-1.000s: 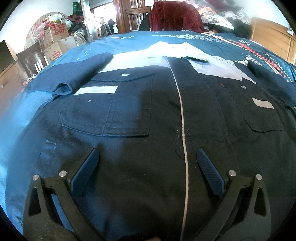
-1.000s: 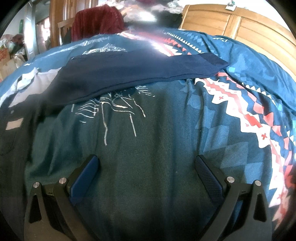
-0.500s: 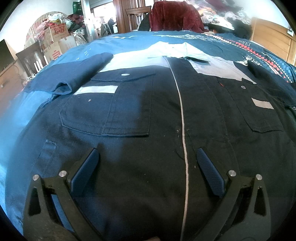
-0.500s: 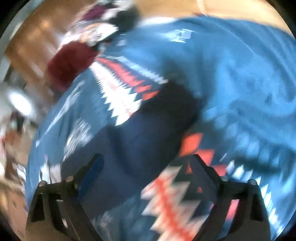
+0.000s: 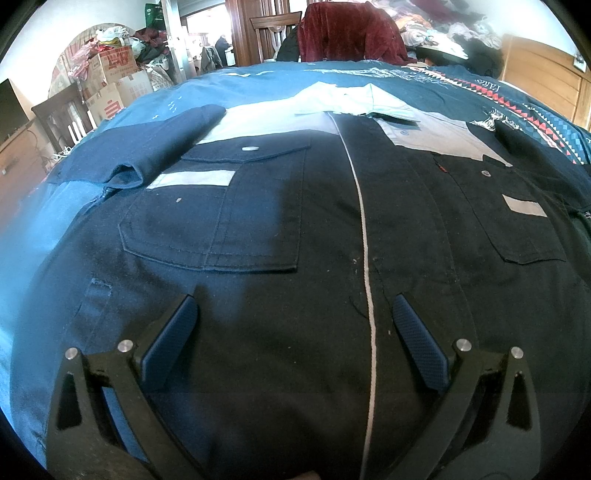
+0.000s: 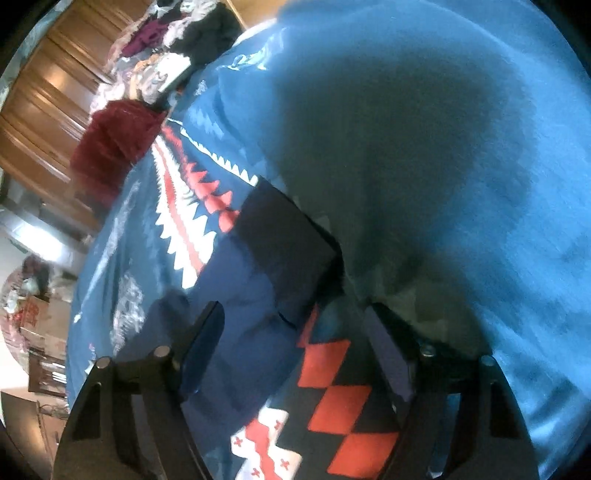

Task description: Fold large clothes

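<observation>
Home bedroom: patterned bedspread (image 5: 424, 88), wooden headboard (image 5: 539, 70), clothes pile (image 5: 443, 33), cardboard boxes (image 5: 114, 81).

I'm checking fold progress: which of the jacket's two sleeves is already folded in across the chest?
The sleeve on the left of the left wrist view: its cuff end lies doubled over beside the chest pocket. The other sleeve lies stretched out over the patterned blanket.

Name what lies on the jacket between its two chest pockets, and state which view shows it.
Between the left-side chest pocket and the right-side chest pocket of the dark jacket runs its front placket with a thin pale stripe. The left wrist view shows it.
</observation>
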